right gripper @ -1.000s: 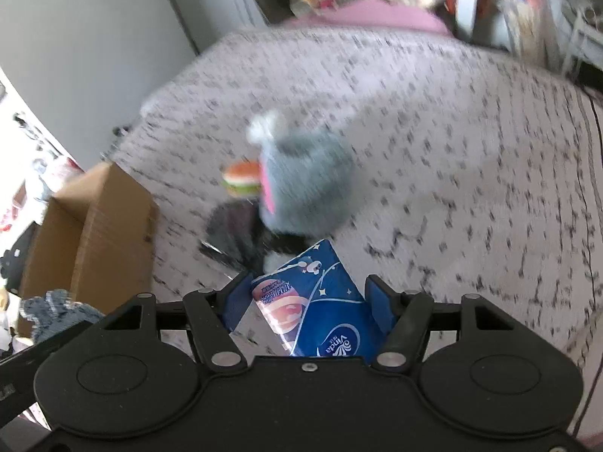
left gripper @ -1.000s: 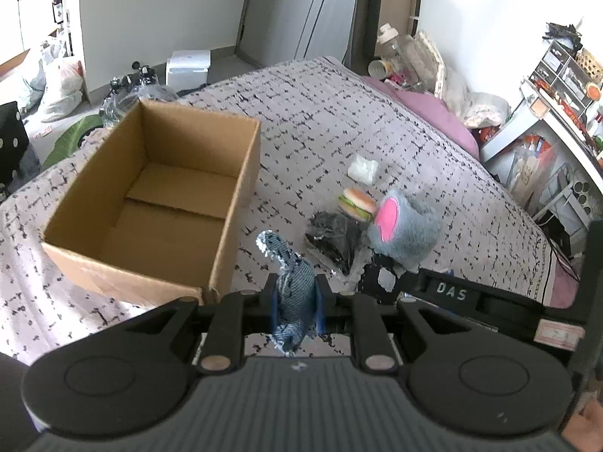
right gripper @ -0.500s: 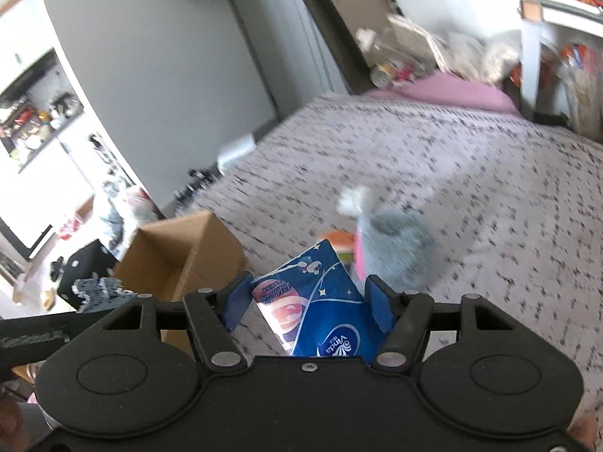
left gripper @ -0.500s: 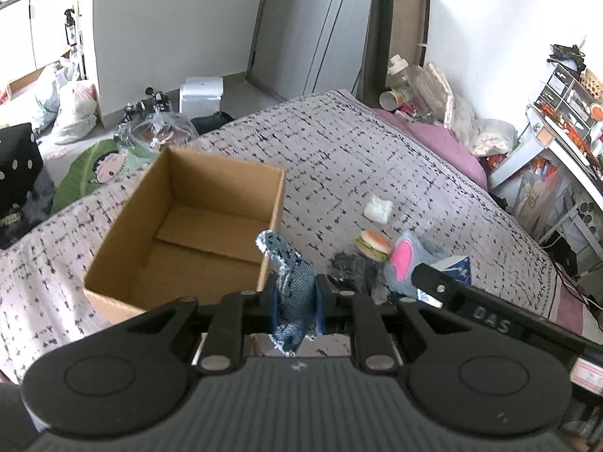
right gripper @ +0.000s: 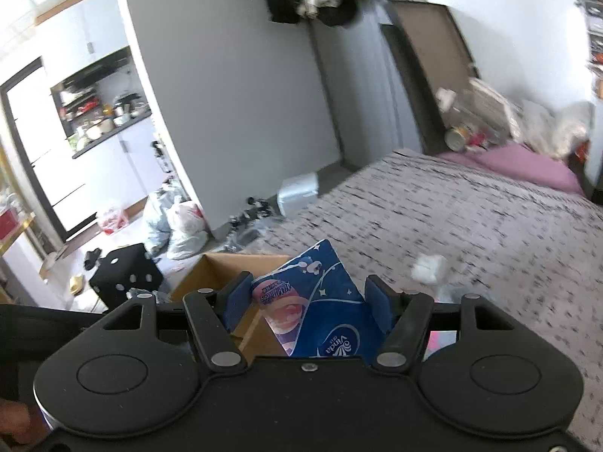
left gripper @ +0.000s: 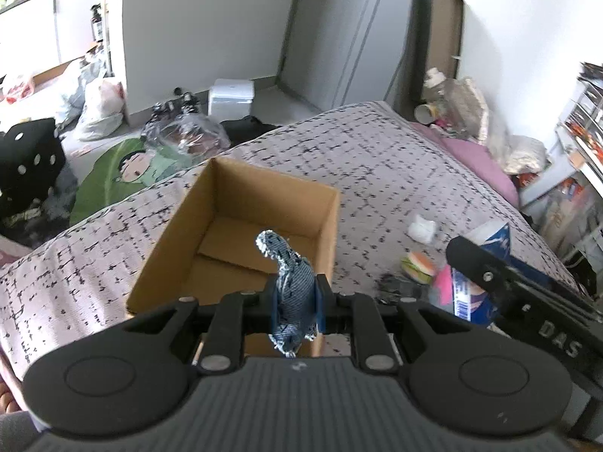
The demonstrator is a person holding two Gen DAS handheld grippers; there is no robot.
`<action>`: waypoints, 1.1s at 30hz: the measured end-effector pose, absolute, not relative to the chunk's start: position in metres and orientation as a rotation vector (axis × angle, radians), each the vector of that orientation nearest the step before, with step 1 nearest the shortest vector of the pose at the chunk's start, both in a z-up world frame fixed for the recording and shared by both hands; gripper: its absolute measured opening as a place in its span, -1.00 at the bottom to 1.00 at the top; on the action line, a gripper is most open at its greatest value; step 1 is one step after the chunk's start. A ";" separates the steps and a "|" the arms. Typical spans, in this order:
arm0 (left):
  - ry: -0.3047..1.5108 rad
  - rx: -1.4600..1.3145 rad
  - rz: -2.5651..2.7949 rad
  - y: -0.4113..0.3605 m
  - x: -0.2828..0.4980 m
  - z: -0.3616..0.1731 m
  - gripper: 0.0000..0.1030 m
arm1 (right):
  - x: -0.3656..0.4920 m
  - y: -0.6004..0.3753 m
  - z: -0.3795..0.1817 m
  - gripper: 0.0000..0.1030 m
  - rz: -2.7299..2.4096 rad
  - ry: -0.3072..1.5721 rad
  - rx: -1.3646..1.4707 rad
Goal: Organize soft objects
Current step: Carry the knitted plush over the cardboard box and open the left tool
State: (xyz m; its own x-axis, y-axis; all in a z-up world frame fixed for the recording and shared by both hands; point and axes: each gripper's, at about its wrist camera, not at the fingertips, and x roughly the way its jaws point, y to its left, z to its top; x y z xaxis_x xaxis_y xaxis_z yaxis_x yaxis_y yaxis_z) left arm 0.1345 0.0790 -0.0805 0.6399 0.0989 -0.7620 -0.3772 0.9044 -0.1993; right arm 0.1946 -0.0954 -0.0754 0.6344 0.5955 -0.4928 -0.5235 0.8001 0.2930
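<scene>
My left gripper [left gripper: 294, 301] is shut on a blue denim cloth scrap [left gripper: 292, 282] and holds it up above the near wall of the open cardboard box [left gripper: 188, 222] on the bed. My right gripper [right gripper: 307, 301] is shut on a blue tissue pack [right gripper: 324, 309], raised just right of the box [right gripper: 211, 267]; it also shows in the left wrist view [left gripper: 490, 263]. A burger toy [left gripper: 416, 265], a white soft lump [left gripper: 422, 228], a black fabric piece [left gripper: 395, 286] and a pink patch of a plush [left gripper: 443, 288] lie on the bed right of the box.
The bed has a grey patterned cover [left gripper: 377, 165] and a pink sheet [left gripper: 478, 162] at the far end. Bags, a green cushion [left gripper: 124, 173] and a white box [left gripper: 230, 98] clutter the floor left of the bed. Shelves [left gripper: 580, 128] stand at the right.
Both grippers have risen and tilted up with their loads. The box now sits nearer the centre of the left view, and the right gripper has swung left toward it.
</scene>
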 end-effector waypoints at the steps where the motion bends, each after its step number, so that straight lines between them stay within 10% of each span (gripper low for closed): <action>1: 0.837 -0.361 0.287 0.083 0.135 -0.082 -0.66 | 0.195 -0.093 -0.075 0.23 0.656 0.602 0.124; 33: 0.921 -0.419 0.414 0.138 0.153 -0.117 -0.53 | 0.214 -0.043 -0.094 0.23 0.874 0.710 0.220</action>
